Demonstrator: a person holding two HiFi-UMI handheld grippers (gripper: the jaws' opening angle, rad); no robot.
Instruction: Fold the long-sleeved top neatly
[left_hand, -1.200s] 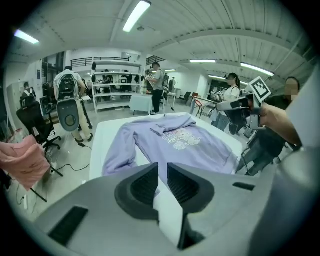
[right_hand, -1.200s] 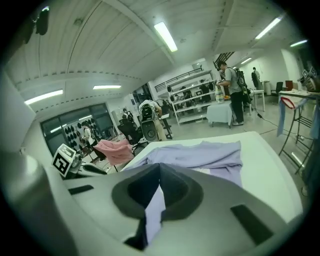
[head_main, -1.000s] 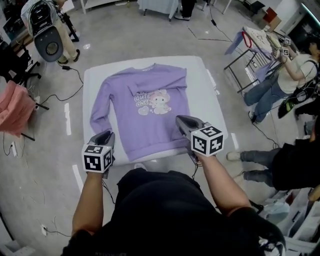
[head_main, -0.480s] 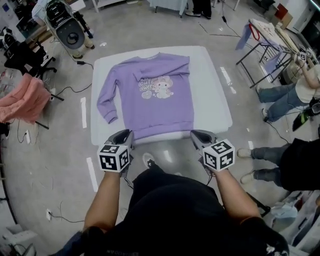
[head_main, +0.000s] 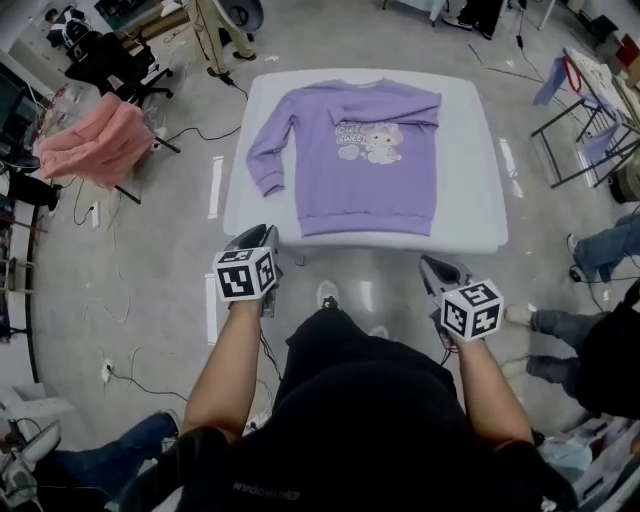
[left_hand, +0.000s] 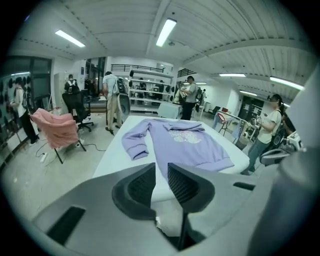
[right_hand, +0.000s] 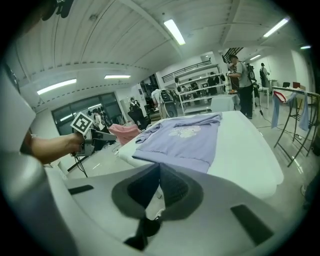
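Note:
A lilac long-sleeved top (head_main: 365, 155) with a cartoon print lies flat on the white table (head_main: 470, 200). One sleeve (head_main: 265, 150) stretches out to the left; the other is folded across the chest. Both grippers hang over the floor, short of the table's near edge and apart from the top. My left gripper (head_main: 258, 240) has its jaws slightly apart with nothing between them, and they have just opened a little further. My right gripper (head_main: 432, 265) is shut and empty. The top (left_hand: 185, 142) lies ahead of the left gripper (left_hand: 161, 180); likewise the top (right_hand: 182, 137) lies beyond the right gripper (right_hand: 159, 182).
A pink cloth (head_main: 100, 140) hangs over a stand at the left, with office chairs (head_main: 110, 60) behind it. Cables (head_main: 190, 130) run across the floor. A metal rack (head_main: 590, 130) and people's legs (head_main: 600, 250) are at the right. Other people stand beyond the table (left_hand: 112, 100).
Both grippers have drawn back from the top's hem and the table's near edge. The right one was over the hem; now both are over the floor. The table looks farther away.

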